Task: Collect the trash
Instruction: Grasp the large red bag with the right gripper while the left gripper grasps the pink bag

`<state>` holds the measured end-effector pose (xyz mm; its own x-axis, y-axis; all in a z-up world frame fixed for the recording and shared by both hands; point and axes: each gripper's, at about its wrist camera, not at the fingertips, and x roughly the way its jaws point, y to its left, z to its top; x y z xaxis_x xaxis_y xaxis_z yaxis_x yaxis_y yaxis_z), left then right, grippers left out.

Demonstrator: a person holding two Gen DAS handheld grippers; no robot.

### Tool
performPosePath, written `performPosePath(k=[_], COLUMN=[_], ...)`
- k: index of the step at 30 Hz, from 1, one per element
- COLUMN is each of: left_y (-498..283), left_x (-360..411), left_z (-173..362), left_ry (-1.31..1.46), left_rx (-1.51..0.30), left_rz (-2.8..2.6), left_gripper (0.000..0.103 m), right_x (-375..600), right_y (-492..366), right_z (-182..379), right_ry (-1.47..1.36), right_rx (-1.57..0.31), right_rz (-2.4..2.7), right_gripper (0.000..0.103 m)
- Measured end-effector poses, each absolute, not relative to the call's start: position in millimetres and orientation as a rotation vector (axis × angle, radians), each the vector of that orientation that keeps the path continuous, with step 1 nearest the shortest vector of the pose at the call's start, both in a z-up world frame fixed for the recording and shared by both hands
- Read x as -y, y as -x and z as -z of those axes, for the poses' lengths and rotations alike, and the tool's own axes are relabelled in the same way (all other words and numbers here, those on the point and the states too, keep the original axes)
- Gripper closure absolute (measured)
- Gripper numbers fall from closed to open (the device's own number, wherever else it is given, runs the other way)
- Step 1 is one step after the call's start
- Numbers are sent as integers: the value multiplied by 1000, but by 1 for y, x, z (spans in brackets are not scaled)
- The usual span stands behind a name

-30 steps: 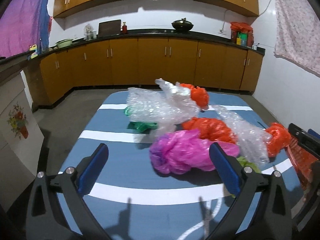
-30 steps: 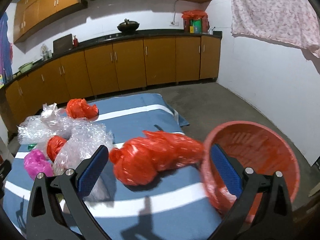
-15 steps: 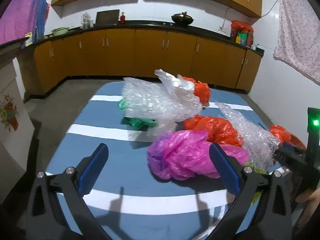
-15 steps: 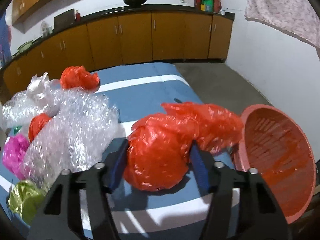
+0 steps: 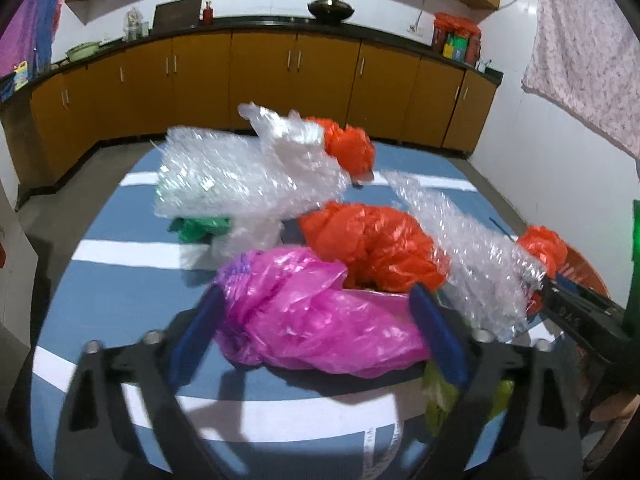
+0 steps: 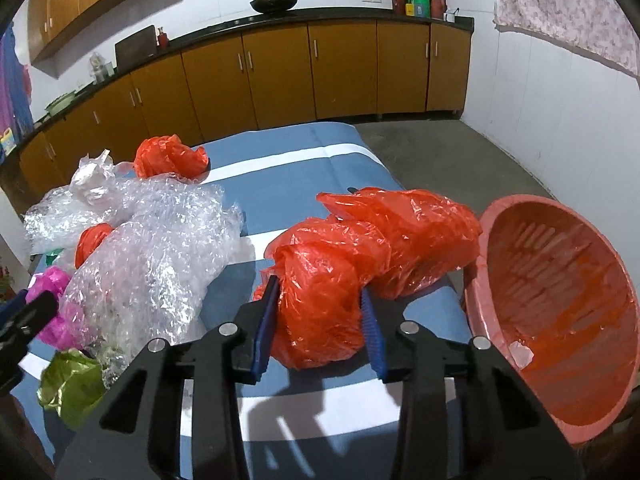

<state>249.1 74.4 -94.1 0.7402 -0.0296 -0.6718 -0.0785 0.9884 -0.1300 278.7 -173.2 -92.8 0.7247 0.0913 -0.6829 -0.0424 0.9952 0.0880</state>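
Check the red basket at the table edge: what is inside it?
The red basket holds only a small pale scrap near its rim; its slatted wall is otherwise bare. The lowest part is cut off by the frame edge, so unseen.

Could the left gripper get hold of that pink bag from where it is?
Probably yes. The pink bag already lies between the closing jaws of the left gripper, with nothing in front of it; the orange bag sits just behind.

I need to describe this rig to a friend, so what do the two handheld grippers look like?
Both the left gripper and the right gripper have black angular frames, silver bolts at the pivots, and flat blue pads.
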Motion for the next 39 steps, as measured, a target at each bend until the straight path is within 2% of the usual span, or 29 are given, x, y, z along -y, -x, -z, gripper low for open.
performPosePath(k=[2, 3, 5, 8, 11, 30, 39], left_y=[-252, -252, -250, -246, -239, -201, -195], left_x=[-73, -71, -72, -78, -86, -78, -64], left_z=[98, 99, 100, 101, 98, 38, 26], left_ry=[160, 151, 131, 135, 146, 149, 137], left_rx=[-760, -760, -757, -753, -742, -604, -581], left_rz=[-19, -27, -34, -40, -42, -17, 6], left_gripper=[37, 40, 59, 70, 77, 78, 78], right_x=[173, 173, 174, 176, 176, 191, 201], right_y=[-278, -277, -275, -272, -268, -227, -216], right_z=[93, 93, 92, 91, 88, 47, 40], right_ry=[-67, -66, -67, -75, -79, -102, -106], right_rx=[-758, -758, -759, -761, -758, -660, -643], right_rz=[-78, -79, -89, -96, -103, -123, -122], right_gripper=[66, 67, 71, 76, 78, 78, 78])
